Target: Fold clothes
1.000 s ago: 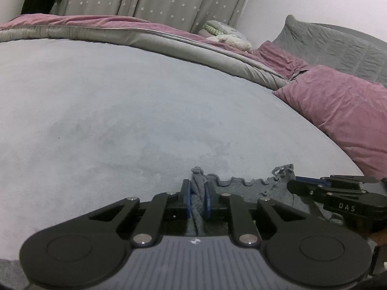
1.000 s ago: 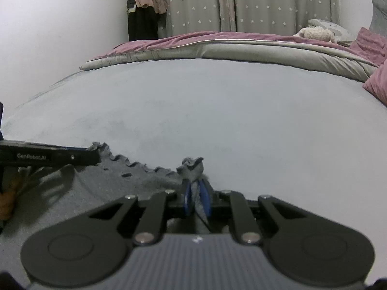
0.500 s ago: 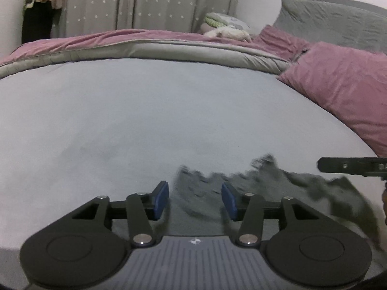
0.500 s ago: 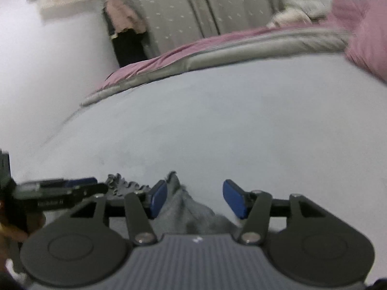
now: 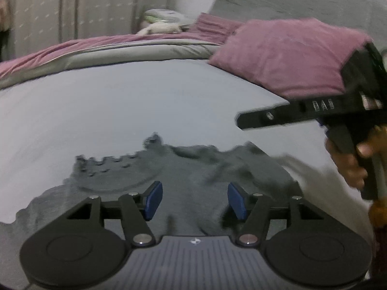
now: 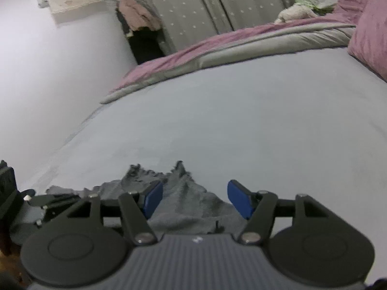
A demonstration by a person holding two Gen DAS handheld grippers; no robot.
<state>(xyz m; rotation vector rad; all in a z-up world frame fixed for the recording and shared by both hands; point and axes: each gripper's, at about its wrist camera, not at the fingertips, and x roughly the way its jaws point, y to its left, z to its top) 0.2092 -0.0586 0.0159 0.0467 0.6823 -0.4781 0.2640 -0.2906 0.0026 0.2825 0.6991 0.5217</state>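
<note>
Just-released ruffle-edged grey knit garment (image 5: 183, 174), crumpled.

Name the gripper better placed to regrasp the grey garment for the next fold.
Probably left. The left gripper hangs open above broad cloth of the grey garment; the right gripper, also open, sits over its edge.

Grey garment (image 6: 183, 205) on pale bedsheet (image 6: 241, 120), below wide-apart right tool (image 6: 194, 200).
</note>
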